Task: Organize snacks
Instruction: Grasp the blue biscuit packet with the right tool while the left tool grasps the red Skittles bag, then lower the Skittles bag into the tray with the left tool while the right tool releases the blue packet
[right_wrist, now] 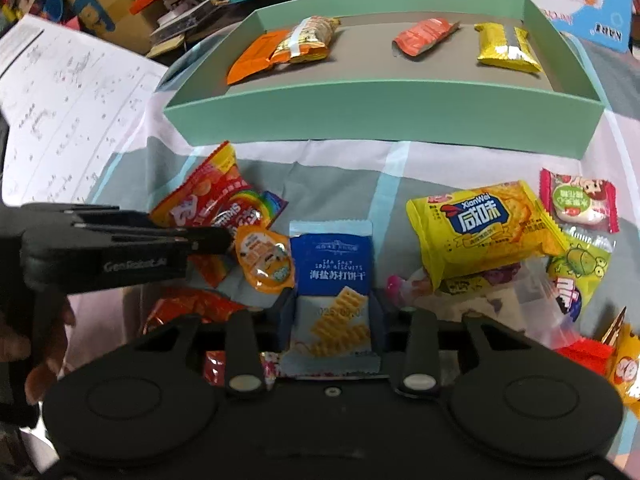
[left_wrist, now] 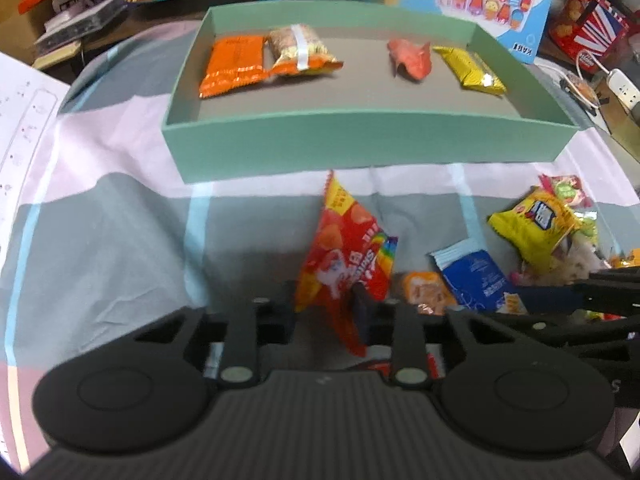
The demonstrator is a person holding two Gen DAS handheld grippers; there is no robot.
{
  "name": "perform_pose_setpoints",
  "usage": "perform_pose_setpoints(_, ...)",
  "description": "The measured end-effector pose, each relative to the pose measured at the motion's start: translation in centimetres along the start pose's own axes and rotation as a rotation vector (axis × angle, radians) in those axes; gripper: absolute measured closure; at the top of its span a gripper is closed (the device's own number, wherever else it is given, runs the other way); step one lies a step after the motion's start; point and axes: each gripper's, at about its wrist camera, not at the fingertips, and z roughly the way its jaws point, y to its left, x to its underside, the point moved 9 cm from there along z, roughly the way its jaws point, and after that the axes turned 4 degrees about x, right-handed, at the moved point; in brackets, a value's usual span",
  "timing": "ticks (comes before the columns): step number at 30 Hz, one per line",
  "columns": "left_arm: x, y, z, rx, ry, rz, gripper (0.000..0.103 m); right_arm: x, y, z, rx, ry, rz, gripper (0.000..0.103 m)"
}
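Note:
A green tray (left_wrist: 360,140) (right_wrist: 384,116) holds an orange packet (left_wrist: 232,66), a clear-wrapped snack (left_wrist: 300,50), a pink packet (left_wrist: 412,58) and a gold packet (left_wrist: 468,68). My left gripper (left_wrist: 324,300) is shut on a red Skittles bag (left_wrist: 344,256), also seen in the right wrist view (right_wrist: 212,204). My right gripper (right_wrist: 332,312) has its jaws around a blue soda-biscuit packet (right_wrist: 330,264) lying on the cloth and looks closed on it. Loose snacks lie near: a yellow cracker bag (right_wrist: 480,228) and a small orange packet (right_wrist: 264,260).
The checked pink and grey cloth (left_wrist: 120,240) covers the table. A white paper sheet (right_wrist: 68,92) lies at the left. Toy boxes and books (left_wrist: 80,8) crowd the back edge. More sweets (right_wrist: 576,200) pile at the right, with a power strip (left_wrist: 624,88).

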Motion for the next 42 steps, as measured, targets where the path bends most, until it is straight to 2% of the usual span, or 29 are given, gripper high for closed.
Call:
perform_pose_setpoints(7, -0.2, -0.5, -1.7, 0.02, -0.025, -0.006, 0.087, -0.4, -0.4, -1.8, -0.016, -0.03, 0.027, 0.065)
perform_pose_setpoints(15, -1.5, -0.1, -5.0, 0.014, -0.085, -0.024, 0.088, -2.2, -0.2, -4.6, -0.03, -0.101, 0.044, 0.065)
perform_pose_setpoints(21, -4.2, -0.1, -7.1, 0.017, -0.142, -0.029, 0.088, -5.3, -1.3, -6.4, -0.017, -0.158, 0.065, 0.065)
perform_pose_setpoints(25, -6.8, 0.5, -7.5, -0.01, -0.173, -0.017, 0.088, -8.0, -2.5, -7.4, -0.004, -0.2, 0.089, 0.065)
perform_pose_setpoints(30, -10.9, 2.2, -6.9, -0.046, -0.192, -0.027, 0.088, -11.7, -3.8, -7.4, 0.004, -0.228, 0.131, 0.065)
perform_pose_setpoints(34, -13.8, 3.5, -5.6, -0.062, -0.191, -0.04, 0.088, -14.6, -4.5, -5.6, 0.04, -0.226, 0.129, 0.065)
perform_pose_setpoints(38, -14.9, 4.6, -3.5, -0.062, -0.167, -0.056, 0.088, -15.5, -6.2, -3.3, 0.082, -0.191, 0.159, 0.065)
perform_pose_setpoints(42, -14.7, 5.3, -1.0, -0.058, -0.129, -0.062, 0.088, -15.9, -7.7, -1.0, 0.096, -0.16, 0.18, 0.065)
